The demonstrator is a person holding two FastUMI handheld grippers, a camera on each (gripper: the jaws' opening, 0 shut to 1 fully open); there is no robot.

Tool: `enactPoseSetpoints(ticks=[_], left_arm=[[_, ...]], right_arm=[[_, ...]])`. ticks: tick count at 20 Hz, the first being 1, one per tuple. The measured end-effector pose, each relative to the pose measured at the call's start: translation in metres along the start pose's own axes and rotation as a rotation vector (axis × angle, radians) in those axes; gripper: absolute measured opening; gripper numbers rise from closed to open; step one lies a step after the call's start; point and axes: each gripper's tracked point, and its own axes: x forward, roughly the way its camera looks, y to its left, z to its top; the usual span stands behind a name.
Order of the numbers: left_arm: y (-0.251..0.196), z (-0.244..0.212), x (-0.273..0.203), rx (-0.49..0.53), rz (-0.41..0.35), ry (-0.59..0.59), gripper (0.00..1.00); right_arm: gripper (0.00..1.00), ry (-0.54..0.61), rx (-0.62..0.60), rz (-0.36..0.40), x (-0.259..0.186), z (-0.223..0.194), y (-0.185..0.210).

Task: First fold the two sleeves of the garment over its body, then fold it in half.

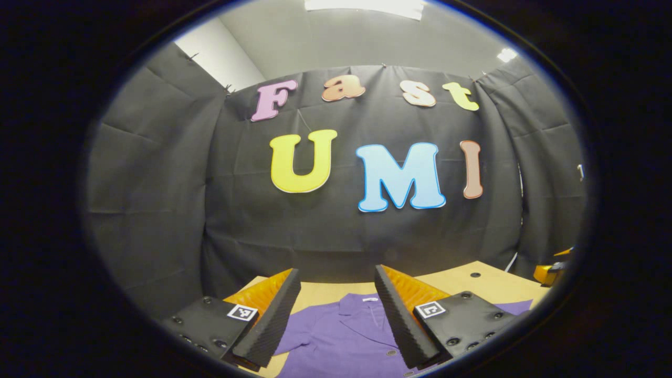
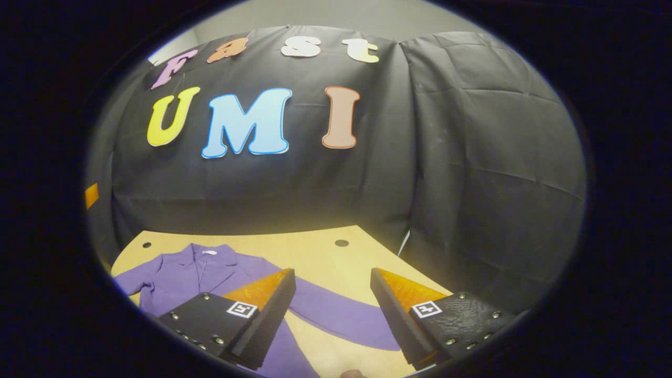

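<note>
Hovering above the desk (image 2: 325, 262), the right tool (image 2: 332, 294) has its jaws spread wide and holds nothing; the left tool (image 1: 337, 304) is likewise wide and empty, raised over the collar end of the purple garment (image 1: 341, 341). Taking the collar (image 2: 207, 257) as landmark, the garment lies flat on the desk with its front up, buttons running down from the collar, one long sleeve (image 2: 336, 315) stretched out from the shoulder and passing under the gap between the right tool's fingers, the other sleeve (image 2: 136, 281) on the far side of the collar. Nothing is folded yet, so the sleeve fold looks like the step in hand. To do it well, I would lower the right tool onto the sleeve well out from the collar, near the cuff, pinch a single layer of cloth, lift only slightly, and carry it across toward the button line so the crease falls at the shoulder seam. The cloth looks thin and limp, so a low, slow sweep should keep it from bunching or dragging the body
</note>
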Motion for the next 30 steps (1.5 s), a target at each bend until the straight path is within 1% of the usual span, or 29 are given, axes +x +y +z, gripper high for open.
enactPoseSetpoints(ticks=[2, 6, 7, 8, 17, 20, 25, 30], left_arm=[[0.0, -0.002, 0.0, 0.0, 0.005, 0.004, 0.94], [0.002, -0.004, -0.002, 0.009, 0.021, 0.011, 0.94], [0.004, -0.006, -0.001, 0.011, 0.027, 0.014, 0.93], [0.005, -0.007, -0.001, 0.012, 0.033, 0.018, 0.94], [0.013, -0.024, -0.005, 0.018, 0.075, 0.063, 0.94], [0.016, -0.029, -0.009, 0.022, 0.087, 0.075, 0.94], [0.02, -0.036, -0.013, 0.018, 0.099, 0.094, 0.94], [0.021, -0.04, -0.014, 0.012, 0.101, 0.103, 0.94]], right_arm=[[0.91, 0.038, 0.014, -0.021, 0.008, -0.013, -0.008], [0.91, 0.154, 0.009, -0.103, 0.025, -0.053, -0.039], [0.94, 0.183, 0.017, -0.122, 0.027, -0.064, -0.047], [0.91, 0.214, 0.03, -0.138, 0.03, -0.074, -0.054], [0.92, 0.502, 0.156, -0.234, 0.063, -0.169, -0.107], [0.92, 0.579, 0.203, -0.25, 0.068, -0.186, -0.111], [0.92, 0.66, 0.19, -0.293, 0.079, -0.21, -0.124], [0.93, 0.699, 0.234, -0.275, 0.079, -0.226, -0.114]])
